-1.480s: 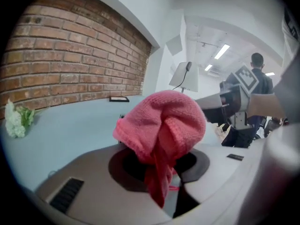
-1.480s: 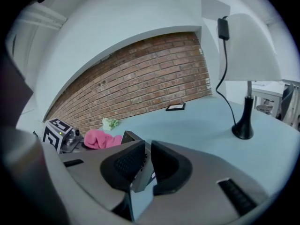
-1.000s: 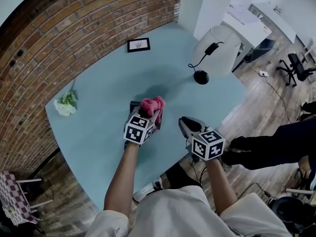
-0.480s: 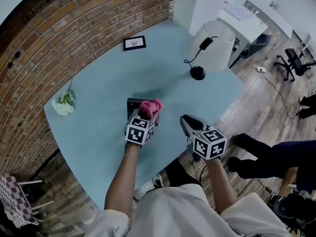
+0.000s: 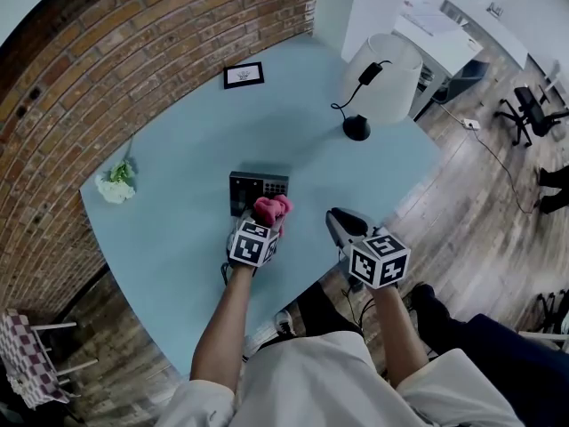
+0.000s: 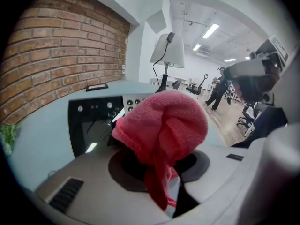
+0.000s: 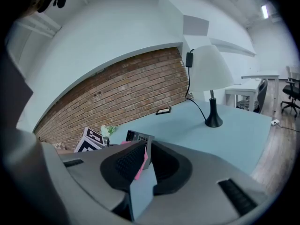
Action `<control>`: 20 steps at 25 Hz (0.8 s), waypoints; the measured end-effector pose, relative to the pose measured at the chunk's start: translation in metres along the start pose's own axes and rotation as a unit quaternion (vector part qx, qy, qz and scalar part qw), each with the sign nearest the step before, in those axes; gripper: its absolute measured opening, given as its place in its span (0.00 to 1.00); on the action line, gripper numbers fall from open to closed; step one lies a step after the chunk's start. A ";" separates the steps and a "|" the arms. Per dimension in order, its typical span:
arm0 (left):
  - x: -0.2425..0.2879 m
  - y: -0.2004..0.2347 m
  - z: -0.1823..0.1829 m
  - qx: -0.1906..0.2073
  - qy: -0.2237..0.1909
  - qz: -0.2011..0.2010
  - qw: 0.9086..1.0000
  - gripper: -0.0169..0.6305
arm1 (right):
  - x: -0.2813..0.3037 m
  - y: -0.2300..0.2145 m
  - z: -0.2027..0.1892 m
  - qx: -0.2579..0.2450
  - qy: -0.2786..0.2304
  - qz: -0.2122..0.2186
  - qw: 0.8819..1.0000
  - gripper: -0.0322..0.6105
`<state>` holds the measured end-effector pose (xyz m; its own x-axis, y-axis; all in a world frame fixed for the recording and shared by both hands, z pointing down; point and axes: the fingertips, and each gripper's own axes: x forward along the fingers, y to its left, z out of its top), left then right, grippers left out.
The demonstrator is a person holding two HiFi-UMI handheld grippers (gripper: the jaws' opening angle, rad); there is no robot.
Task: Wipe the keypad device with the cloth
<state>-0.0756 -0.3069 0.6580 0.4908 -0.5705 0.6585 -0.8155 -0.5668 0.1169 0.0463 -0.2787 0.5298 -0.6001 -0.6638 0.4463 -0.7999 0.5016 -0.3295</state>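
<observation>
The dark keypad device [image 5: 258,186] lies flat near the middle of the light blue table [image 5: 178,140]. My left gripper [image 5: 265,216] is shut on a bunched pink cloth [image 5: 272,208], which sits at the device's near edge. In the left gripper view the cloth [image 6: 164,123] fills the jaws and hides the fingertips, and the device's screen and buttons [image 6: 93,118] show just beyond it. My right gripper [image 5: 343,224] hovers to the right of the device near the table's front edge. Its jaws [image 7: 147,154] stand a narrow gap apart with nothing between them.
A white lamp [image 5: 380,74] with a black base [image 5: 356,128] and cord stands at the back right. A small framed card [image 5: 243,75] lies at the back, and a white flower [image 5: 116,186] at the left edge by the brick wall [image 5: 133,52]. Office chairs [image 5: 532,114] stand on the floor to the right.
My left gripper has drawn back toward me with the cloth, from on top of the device to its near edge, uncovering the screen and buttons. The right gripper has hardly moved.
</observation>
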 end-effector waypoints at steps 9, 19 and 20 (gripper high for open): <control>0.001 -0.005 -0.013 -0.008 0.003 0.007 1.000 0.26 | -0.017 0.003 -0.004 -0.003 -0.007 -0.007 1.000 0.15; -0.013 -0.010 -0.040 -0.086 0.005 -0.001 0.996 0.26 | -0.037 0.007 -0.007 -0.014 -0.015 -0.020 1.000 0.15; -0.016 -0.010 -0.042 -0.087 0.003 -0.002 0.996 0.26 | -0.040 0.007 -0.007 -0.013 -0.016 -0.022 1.000 0.15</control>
<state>-0.0878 -0.2669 0.6770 0.4920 -0.5647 0.6626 -0.8551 -0.4564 0.2461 0.0650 -0.2446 0.5154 -0.5643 -0.7033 0.4325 -0.8256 0.4854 -0.2879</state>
